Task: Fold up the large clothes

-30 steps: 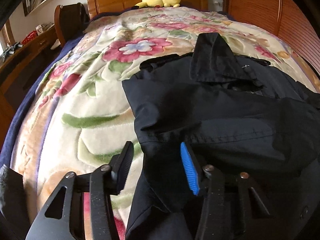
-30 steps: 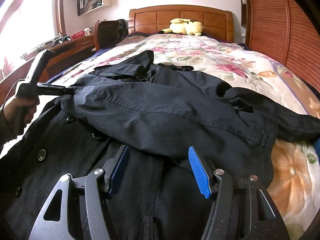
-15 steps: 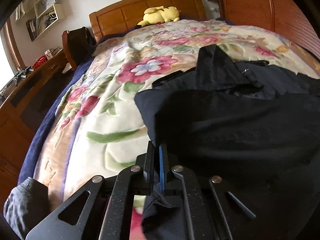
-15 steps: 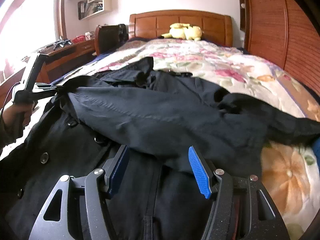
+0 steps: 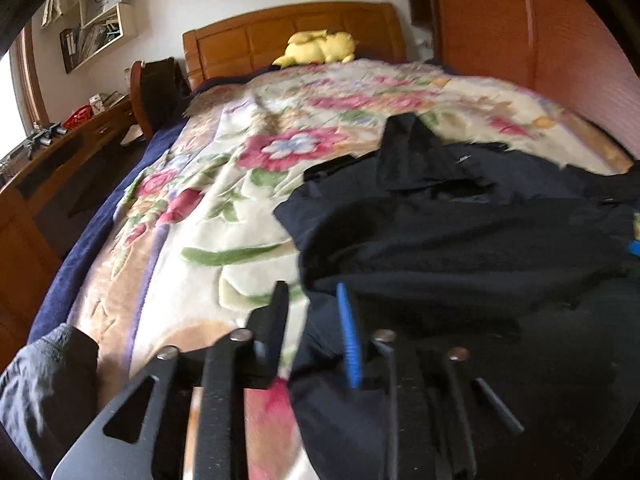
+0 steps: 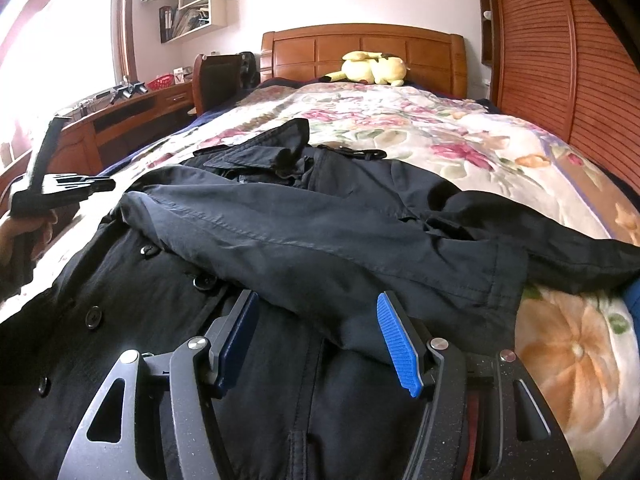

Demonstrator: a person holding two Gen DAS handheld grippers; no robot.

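Note:
A large black buttoned coat point(image 6: 304, 240) lies on the floral bedspread point(image 6: 440, 128), one sleeve folded across its front. It also shows in the left wrist view point(image 5: 460, 240). My left gripper point(image 5: 310, 312) is open and empty, its fingers just above the coat's left edge; it also shows from outside in the right wrist view point(image 6: 100, 184), off the sleeve. My right gripper point(image 6: 320, 332) is open and empty, low over the coat's front, with the folded sleeve's edge between its fingers.
A yellow plush toy point(image 6: 374, 68) lies by the wooden headboard point(image 6: 360, 52). A wooden desk point(image 6: 132, 116) and a chair point(image 6: 220, 76) stand left of the bed. A slatted wooden wall point(image 6: 560, 60) runs along the right. Grey cloth point(image 5: 44, 384) sits at lower left.
My left gripper shut on the coat's sleeve end half a second ago, then opened and let it go; it has drawn back to the left. The right gripper has stayed open over the coat.

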